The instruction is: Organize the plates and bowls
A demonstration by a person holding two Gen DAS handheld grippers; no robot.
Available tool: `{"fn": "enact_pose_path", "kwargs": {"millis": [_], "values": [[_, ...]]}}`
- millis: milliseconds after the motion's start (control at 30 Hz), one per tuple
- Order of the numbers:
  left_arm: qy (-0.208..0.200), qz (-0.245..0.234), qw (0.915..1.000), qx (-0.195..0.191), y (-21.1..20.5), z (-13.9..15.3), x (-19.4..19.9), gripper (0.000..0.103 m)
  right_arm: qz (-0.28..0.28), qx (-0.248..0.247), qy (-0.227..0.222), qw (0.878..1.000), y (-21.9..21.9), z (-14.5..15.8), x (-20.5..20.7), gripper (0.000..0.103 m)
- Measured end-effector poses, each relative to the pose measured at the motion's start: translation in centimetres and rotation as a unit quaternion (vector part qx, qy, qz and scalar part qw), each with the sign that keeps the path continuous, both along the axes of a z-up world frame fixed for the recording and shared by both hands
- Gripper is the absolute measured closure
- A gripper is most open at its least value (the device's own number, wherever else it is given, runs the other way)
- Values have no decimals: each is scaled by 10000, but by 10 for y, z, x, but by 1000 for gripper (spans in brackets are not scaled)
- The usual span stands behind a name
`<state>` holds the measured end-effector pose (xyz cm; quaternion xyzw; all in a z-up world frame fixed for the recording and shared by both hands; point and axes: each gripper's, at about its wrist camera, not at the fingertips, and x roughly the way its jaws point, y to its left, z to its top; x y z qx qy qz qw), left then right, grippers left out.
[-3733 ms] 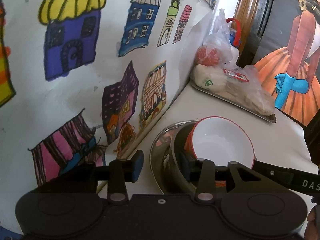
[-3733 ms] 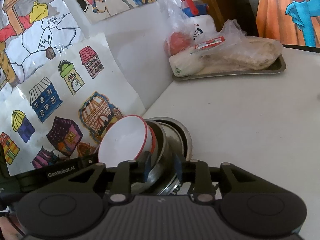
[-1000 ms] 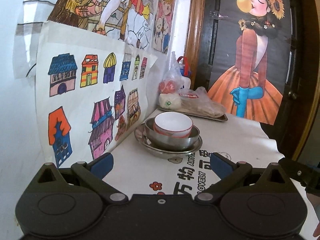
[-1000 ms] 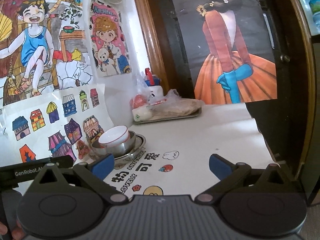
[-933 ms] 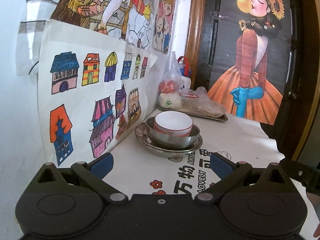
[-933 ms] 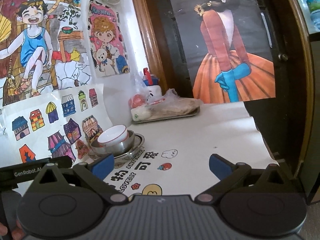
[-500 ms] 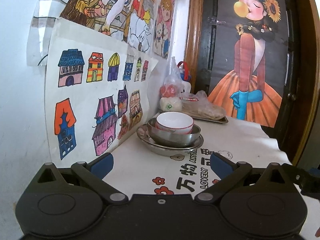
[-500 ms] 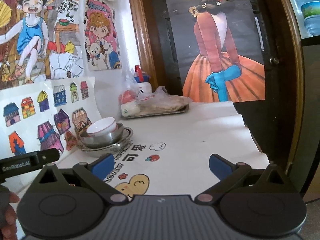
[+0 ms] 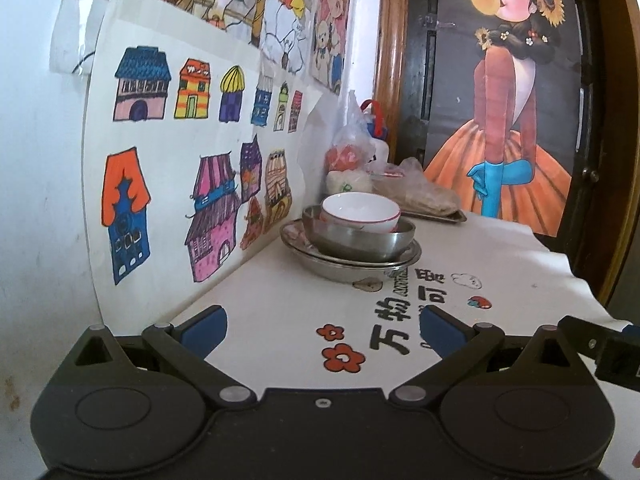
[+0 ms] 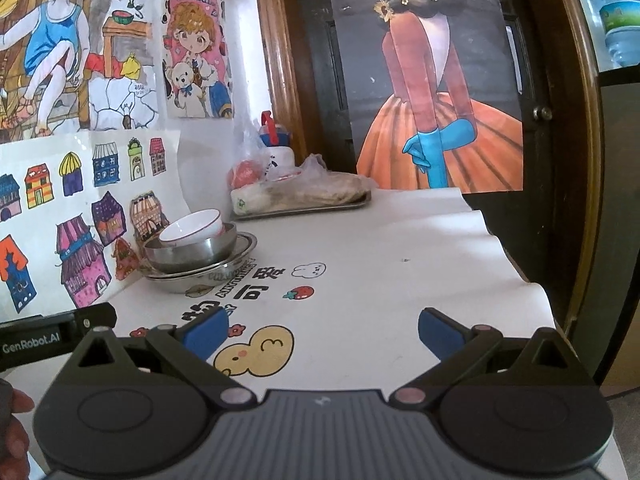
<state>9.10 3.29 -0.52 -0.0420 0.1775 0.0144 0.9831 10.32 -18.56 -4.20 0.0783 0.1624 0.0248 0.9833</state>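
Nesting, a glossy white bowl (image 9: 360, 210) sits in round steel bowl (image 9: 360, 240).

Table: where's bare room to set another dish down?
Free: the printed cloth between the bowl stack and the right table edge, and forward toward both open grippers. Crowded: the far corner, where the metal tray holds bagged food.

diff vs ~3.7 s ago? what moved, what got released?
Both grippers, left gripper and right gripper, backed away from the stack and now stand open and empty. The white bowl, tilted before, now sits level in the steel bowl on the steel plate. The food tray is unmoved.
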Motion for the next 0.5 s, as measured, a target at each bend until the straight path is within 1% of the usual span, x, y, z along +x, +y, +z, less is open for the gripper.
{"fn": "enact_pose_path", "kwargs": {"millis": [500], "values": [[-6,66,10000,-43,3,-1,0,1,-48,45,-67,10000,-2,1,-2,0]]}}
